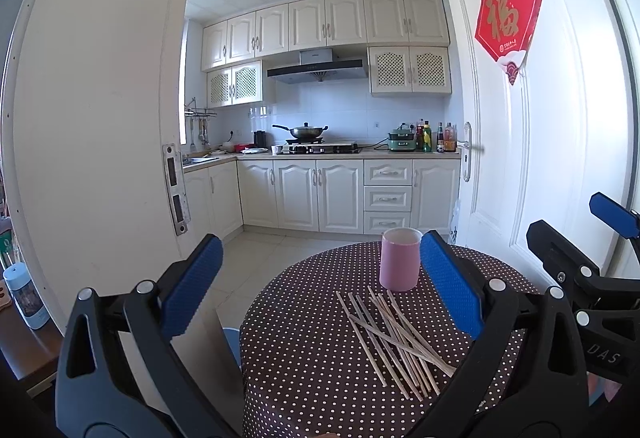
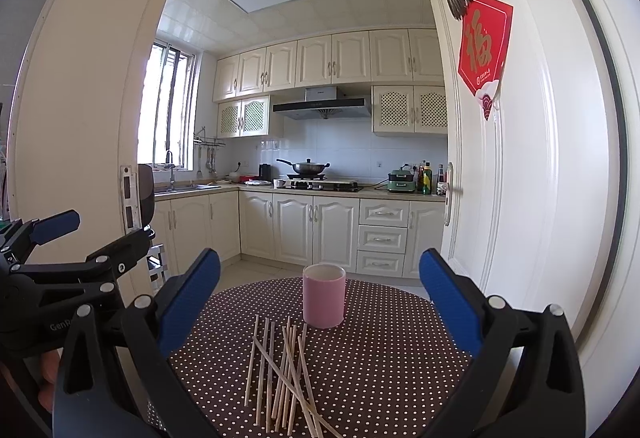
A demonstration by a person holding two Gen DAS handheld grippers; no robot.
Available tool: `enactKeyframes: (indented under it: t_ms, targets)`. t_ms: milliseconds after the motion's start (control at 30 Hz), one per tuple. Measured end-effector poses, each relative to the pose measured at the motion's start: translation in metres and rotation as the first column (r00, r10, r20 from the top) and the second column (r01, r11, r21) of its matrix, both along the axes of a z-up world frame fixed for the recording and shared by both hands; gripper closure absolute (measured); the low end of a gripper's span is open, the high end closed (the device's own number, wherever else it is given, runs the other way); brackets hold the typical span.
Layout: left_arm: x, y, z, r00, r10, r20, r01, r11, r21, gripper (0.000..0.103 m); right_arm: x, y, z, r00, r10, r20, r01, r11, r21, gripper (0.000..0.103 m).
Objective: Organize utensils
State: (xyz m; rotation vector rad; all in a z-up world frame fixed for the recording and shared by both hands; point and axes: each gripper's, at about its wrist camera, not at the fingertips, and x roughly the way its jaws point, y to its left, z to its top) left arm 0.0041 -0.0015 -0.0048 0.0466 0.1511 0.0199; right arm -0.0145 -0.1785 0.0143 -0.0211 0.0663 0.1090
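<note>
Chopsticks (image 2: 282, 374) lie below both spread, empty tongs (image 2: 320, 302).

Chopsticks (image 2: 280, 374) lie before pink cup (image 2: 324, 296)

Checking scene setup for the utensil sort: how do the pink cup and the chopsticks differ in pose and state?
The pink cup stands upright, mouth up; the chopsticks lie flat. The cup is a single piece at the far side of the dotted table; the chopsticks are a loose pile, some crossing, nearer the cameras. The cup is wide and pink; the chopsticks thin and pale wood. Both rest on the table, untouched by either tool.
</note>
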Motion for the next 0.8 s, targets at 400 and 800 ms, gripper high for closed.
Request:
enactKeyframes:
  t_ms: [400,800]
  targets:
    - [0.022,-0.004,-0.012,0.999,0.008,-0.051,-0.008,1.000,0.014,0.006,0.023,-0.002,-0.011,0.998,-0.052,-0.040,0.052,0.999,-0.017,0.007]
    - [0.052,-0.003,-0.022,0.996,0.014,-0.085,-0.013,1.000,0.017,0.006,0.054,-0.005,-0.020,0.995,-0.012,-0.096,0.013,1.000,0.007,0.007]
